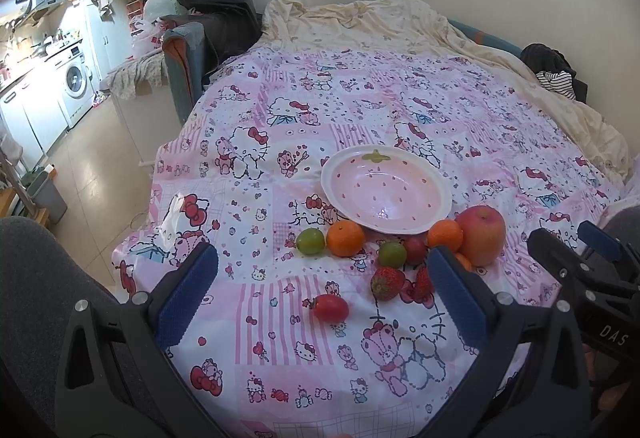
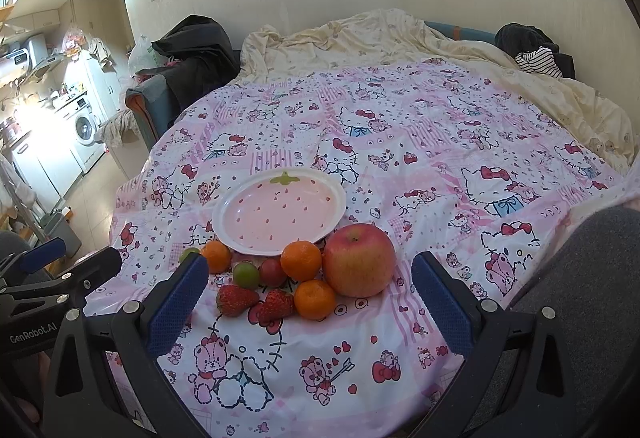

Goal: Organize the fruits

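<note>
A pink strawberry-pattern plate (image 1: 438, 184) (image 2: 338, 194) lies empty on the Hello Kitty bedsheet. In front of it lie a red apple (image 1: 480, 234) (image 2: 358, 260), three oranges (image 1: 345, 237) (image 2: 301, 260), two green grapes (image 1: 310, 240) (image 2: 245, 273), two strawberries (image 1: 387, 283) (image 2: 236, 299), a dark red tomato (image 1: 415, 248) (image 2: 273, 271) and a long red tomato (image 1: 330, 308). My left gripper (image 1: 320, 284) is open and empty, hovering near the long tomato. My right gripper (image 2: 310, 296) is open and empty, just before the fruit cluster.
A crumpled cream blanket (image 1: 380, 22) covers the bed's far side against the wall. Dark clothes (image 1: 554, 68) lie at the far right. The bed's left edge drops to the floor, with a kitchen and washing machine (image 1: 78, 80) beyond.
</note>
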Motion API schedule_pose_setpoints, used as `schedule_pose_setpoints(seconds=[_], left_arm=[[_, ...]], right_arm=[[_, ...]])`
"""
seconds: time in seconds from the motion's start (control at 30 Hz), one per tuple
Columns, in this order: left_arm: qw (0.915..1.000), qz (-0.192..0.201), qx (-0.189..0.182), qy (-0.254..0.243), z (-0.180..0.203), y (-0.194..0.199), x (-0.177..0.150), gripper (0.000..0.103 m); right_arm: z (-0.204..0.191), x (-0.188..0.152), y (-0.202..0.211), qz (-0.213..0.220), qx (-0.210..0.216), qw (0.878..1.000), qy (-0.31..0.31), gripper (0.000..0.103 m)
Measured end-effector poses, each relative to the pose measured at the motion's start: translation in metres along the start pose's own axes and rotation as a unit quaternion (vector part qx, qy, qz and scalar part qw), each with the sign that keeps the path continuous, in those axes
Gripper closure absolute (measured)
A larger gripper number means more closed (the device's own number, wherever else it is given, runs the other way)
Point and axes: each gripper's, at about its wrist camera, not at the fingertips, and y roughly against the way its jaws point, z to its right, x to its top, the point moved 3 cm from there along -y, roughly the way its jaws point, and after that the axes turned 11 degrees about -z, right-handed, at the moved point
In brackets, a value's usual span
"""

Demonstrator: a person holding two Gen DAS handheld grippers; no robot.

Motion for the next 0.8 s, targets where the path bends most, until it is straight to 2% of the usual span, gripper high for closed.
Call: schedule_pose_setpoints(seconds=[0.8], left_arm=[[1.0,0.0,-0.001,0.001,-0.0005,-0.0006,0.0004,0.0]], right_arm=[[-0.0014,0.0007,-0.0011,-0.003,0.001,1.0,-0.004,0.0]])
